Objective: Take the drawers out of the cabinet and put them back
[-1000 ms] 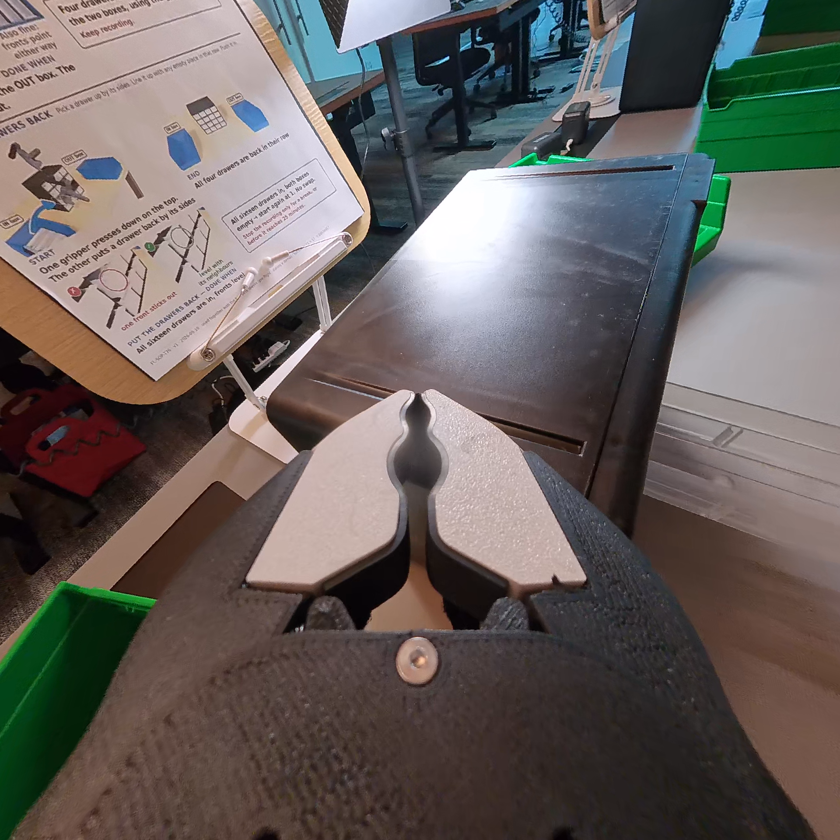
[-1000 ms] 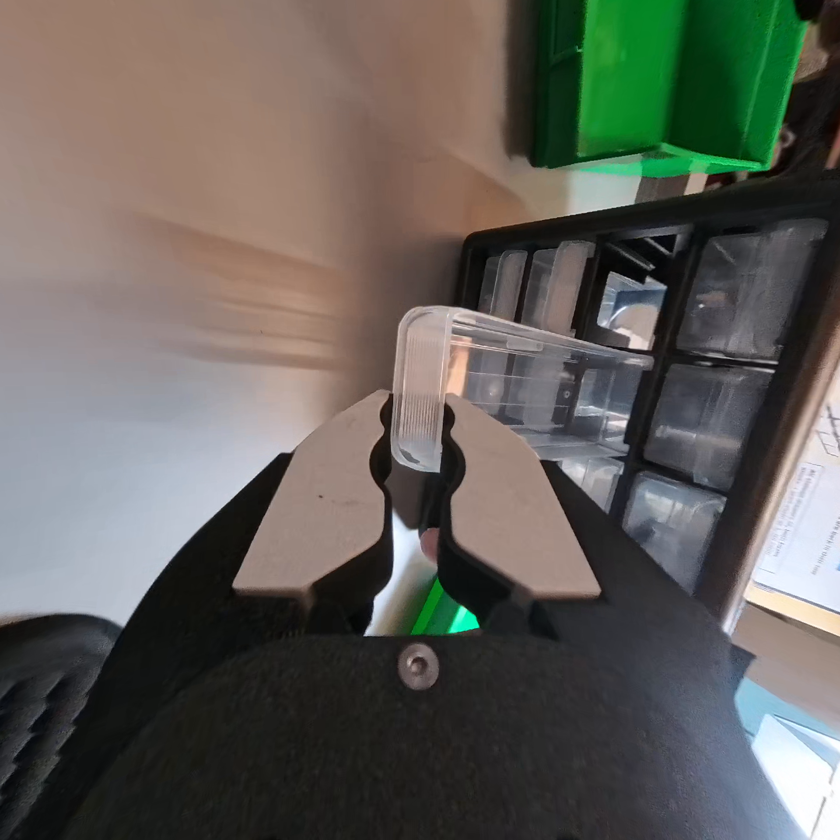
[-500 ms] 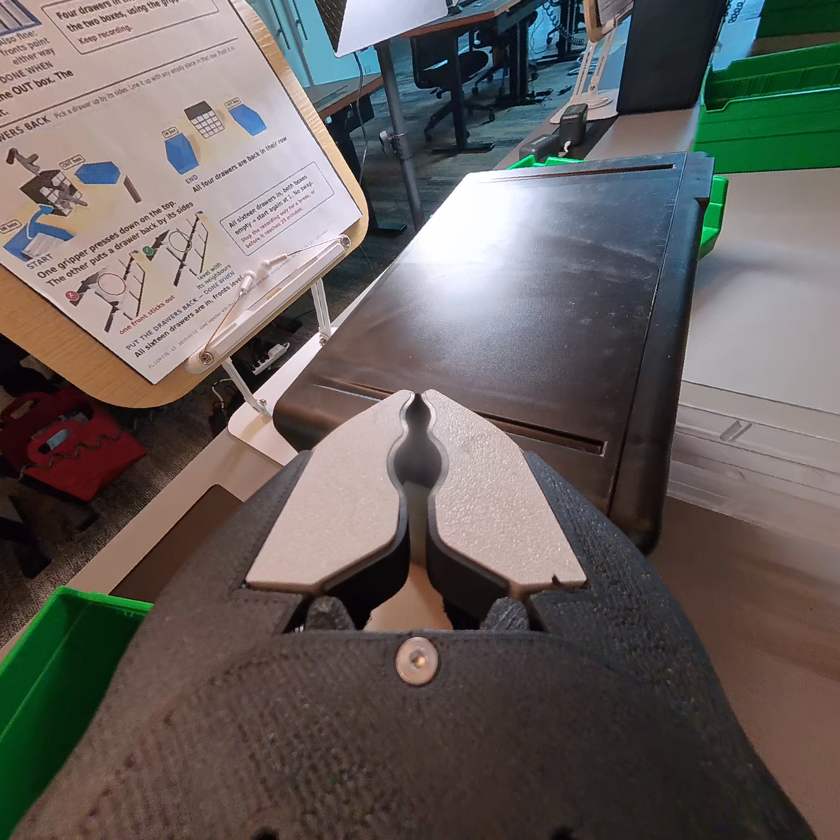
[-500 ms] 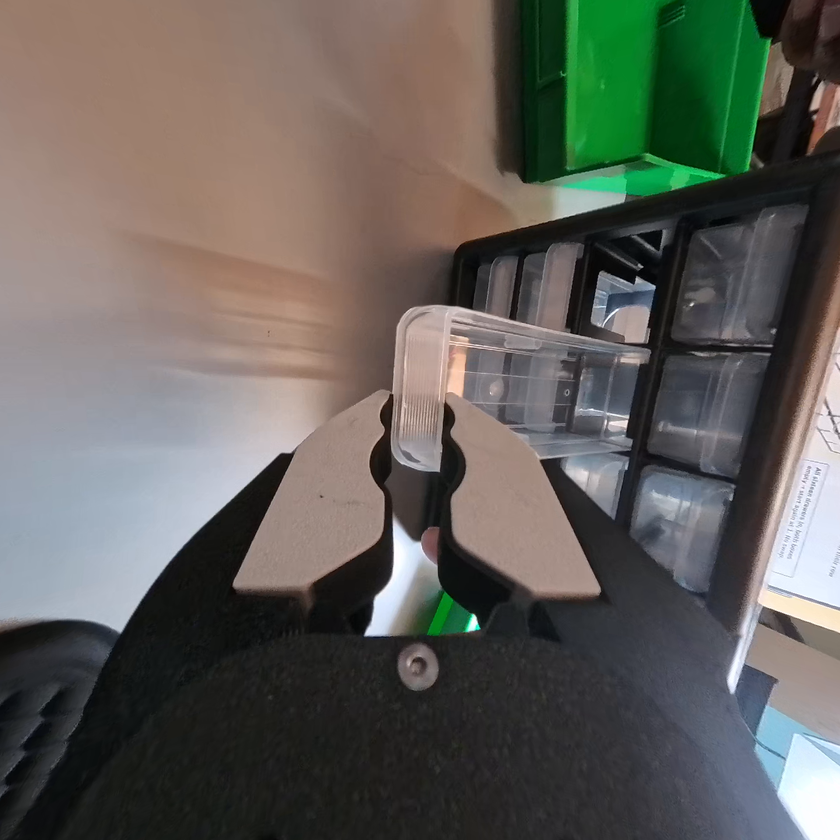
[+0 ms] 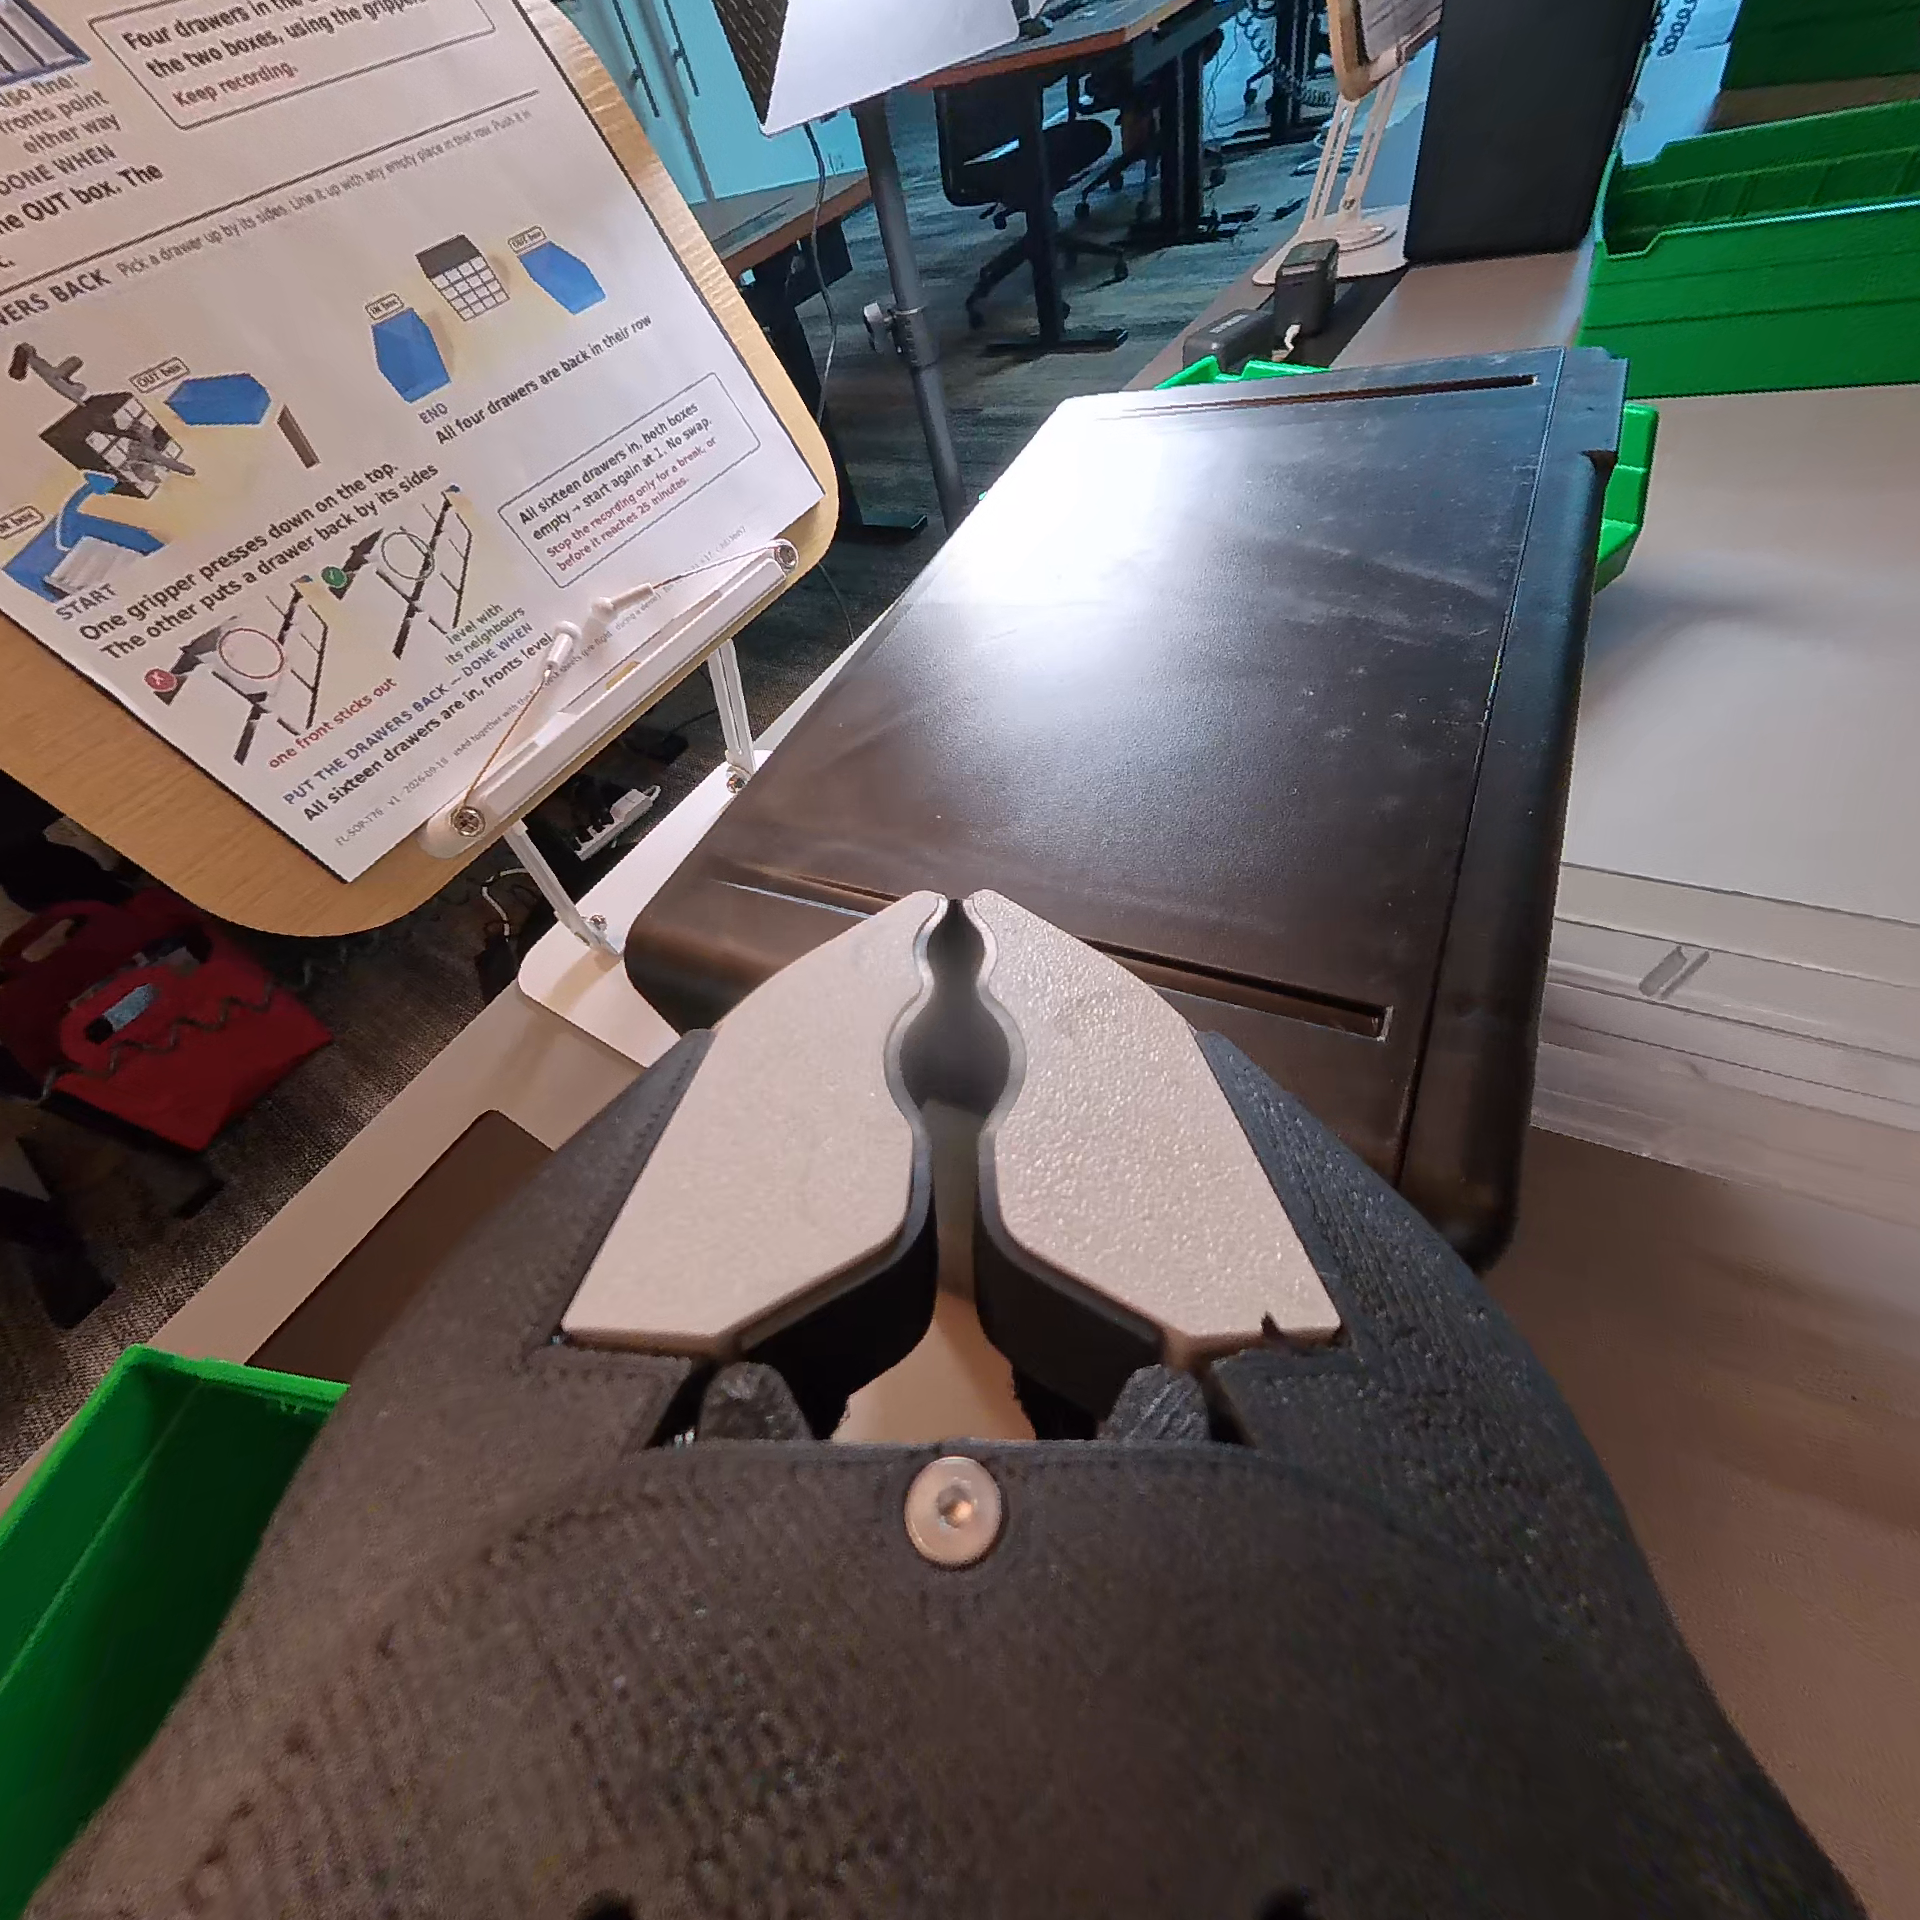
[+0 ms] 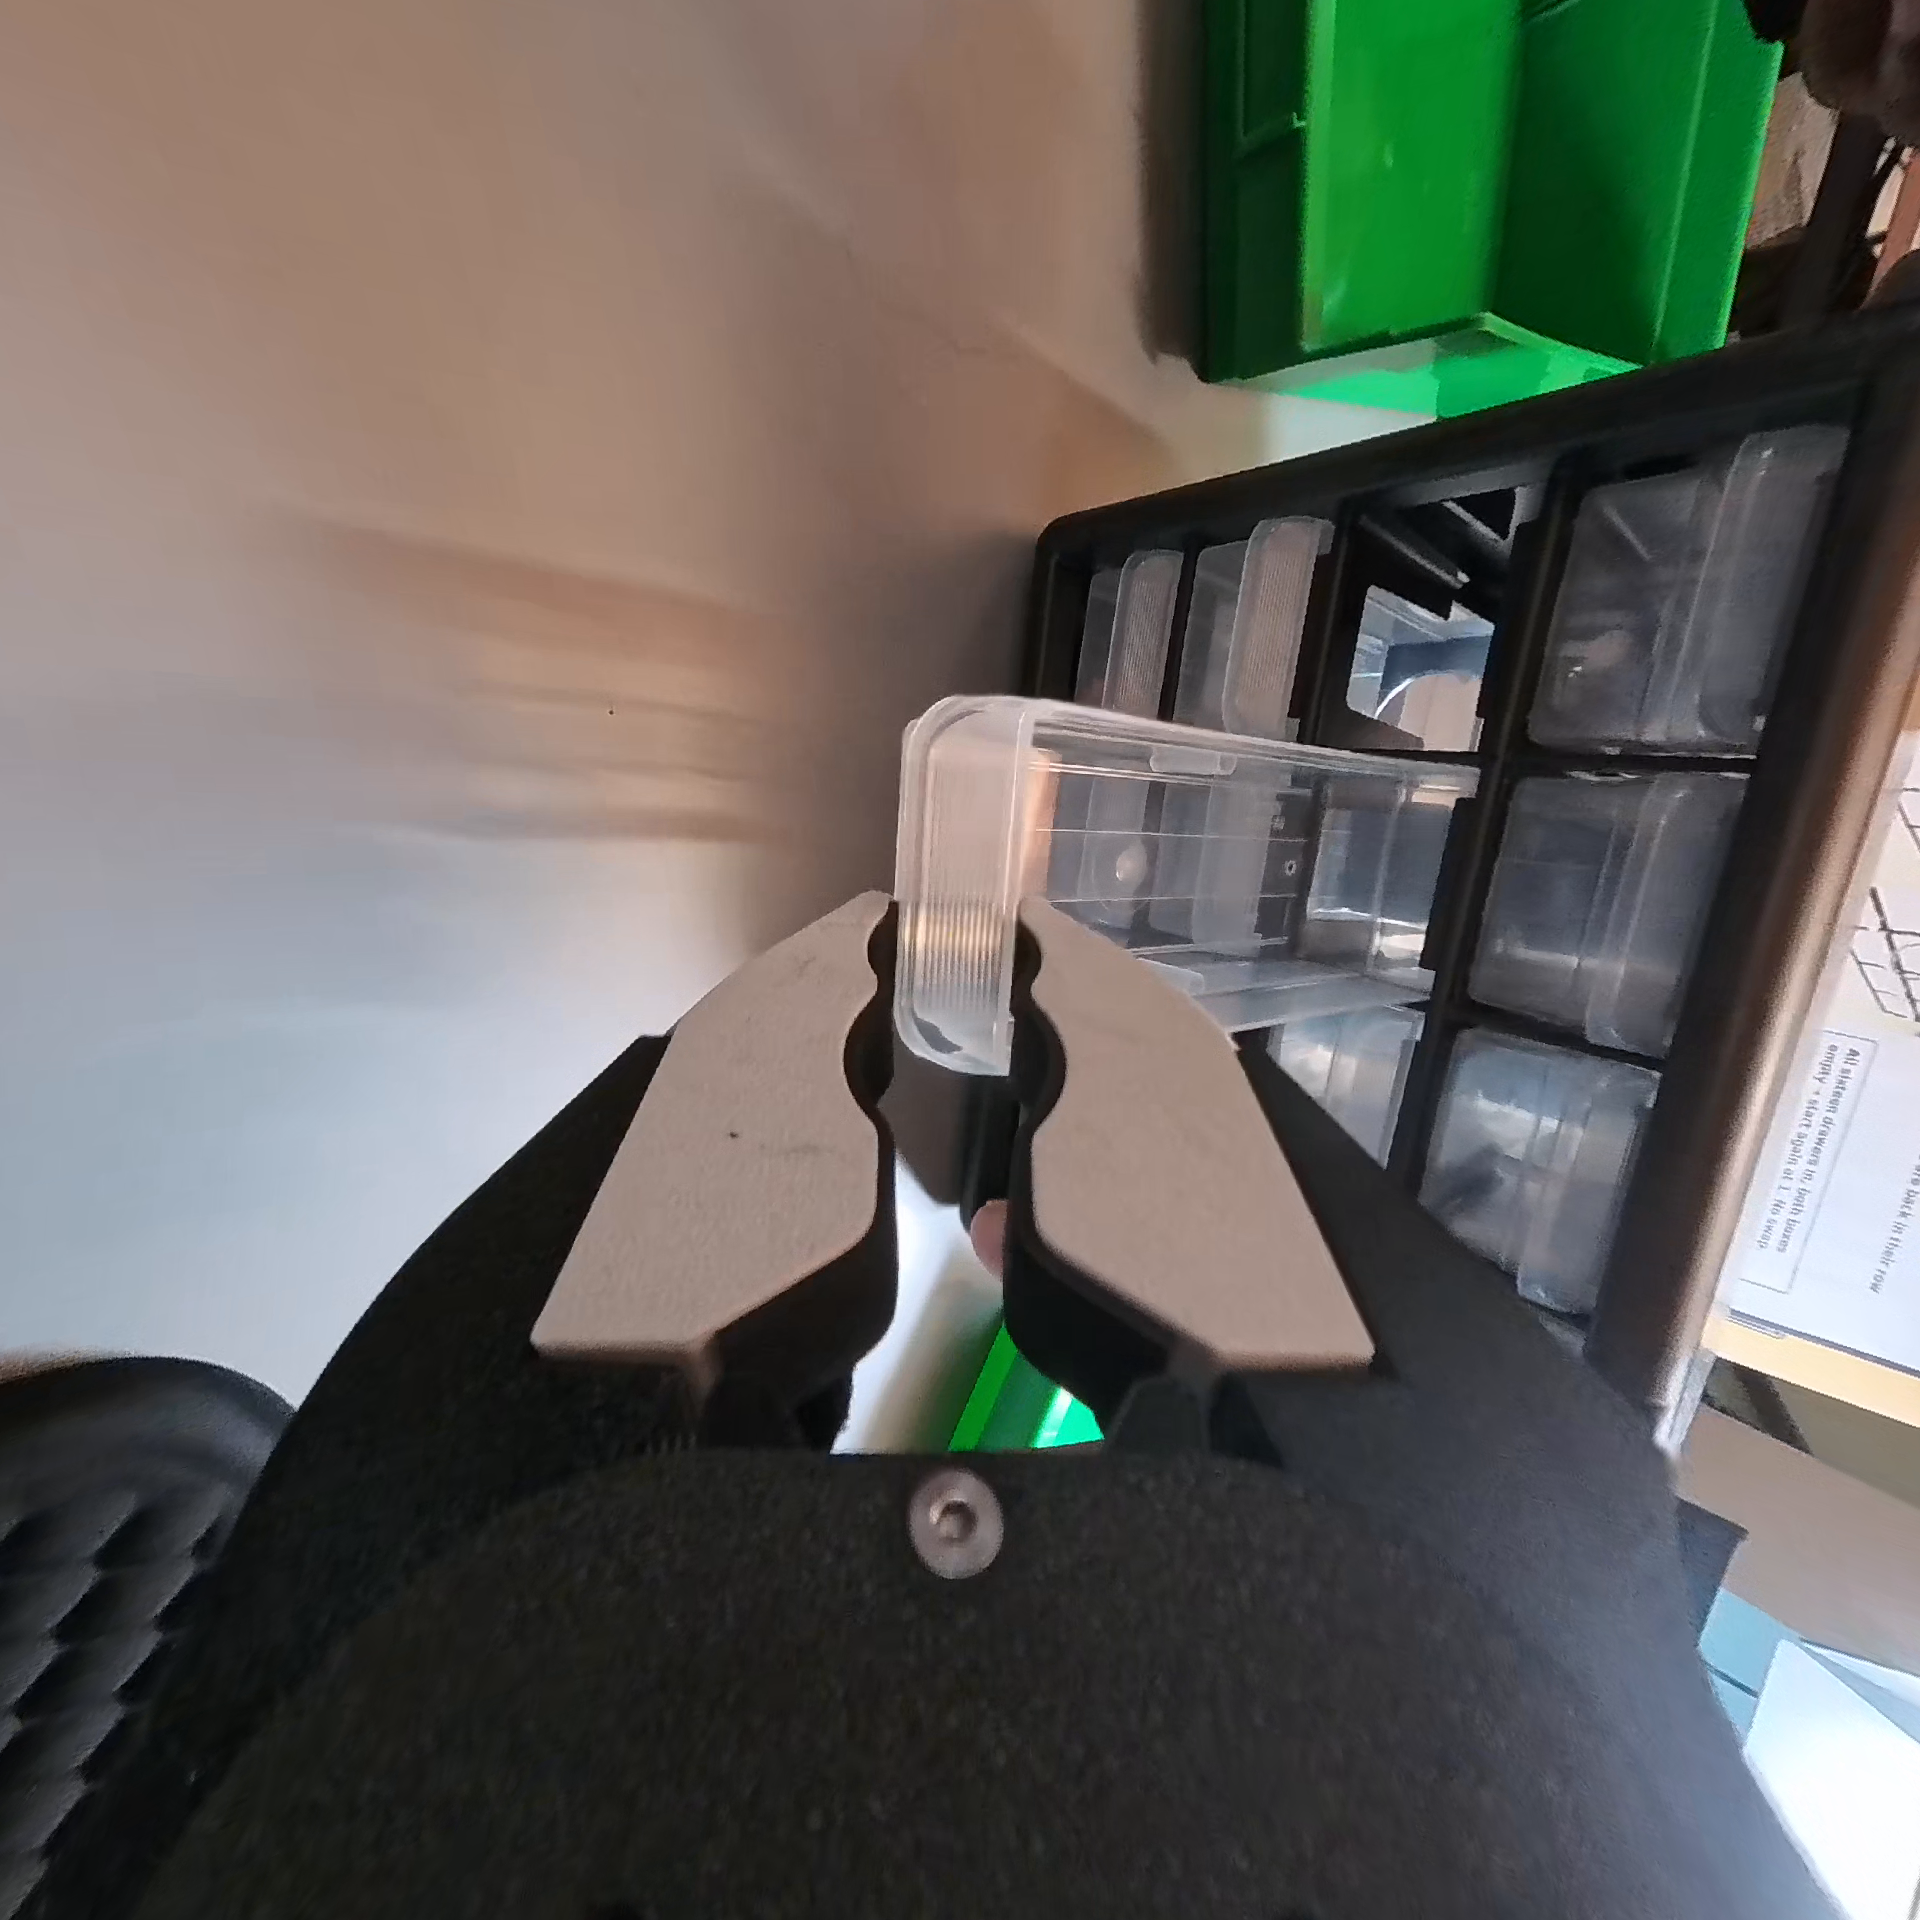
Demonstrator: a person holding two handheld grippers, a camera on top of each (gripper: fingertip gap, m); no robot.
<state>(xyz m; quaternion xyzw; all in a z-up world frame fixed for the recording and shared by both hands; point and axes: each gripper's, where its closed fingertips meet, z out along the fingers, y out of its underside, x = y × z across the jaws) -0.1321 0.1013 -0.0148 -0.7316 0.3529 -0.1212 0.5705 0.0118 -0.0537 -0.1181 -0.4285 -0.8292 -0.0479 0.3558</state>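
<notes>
The black cabinet shows from above in the left wrist view, with its dusty top (image 5: 1195,644) ahead of me. My left gripper (image 5: 956,906) is shut and empty, with its tips at the near edge of that top. In the right wrist view the cabinet front (image 6: 1496,436) is turned on its side and holds several clear drawers in their slots. My right gripper (image 6: 954,914) is shut on the ribbed front handle of one clear drawer (image 6: 1195,831). That drawer sticks far out of the cabinet, and its back end is level with the cabinet front.
A paper instruction sheet on a wooden stand (image 5: 364,416) stands left of the cabinet. Green bins sit at the near left (image 5: 94,1558), behind the cabinet (image 5: 1621,488) and at the far right (image 5: 1766,239). Another green bin (image 6: 1455,177) lies beyond the cabinet. The pale tabletop (image 5: 1745,675) spreads to the right.
The left gripper has drawn back a little, so the cabinet top sits slightly lower in its view. The right gripper keeps hold of the drawer and has tilted slightly.
</notes>
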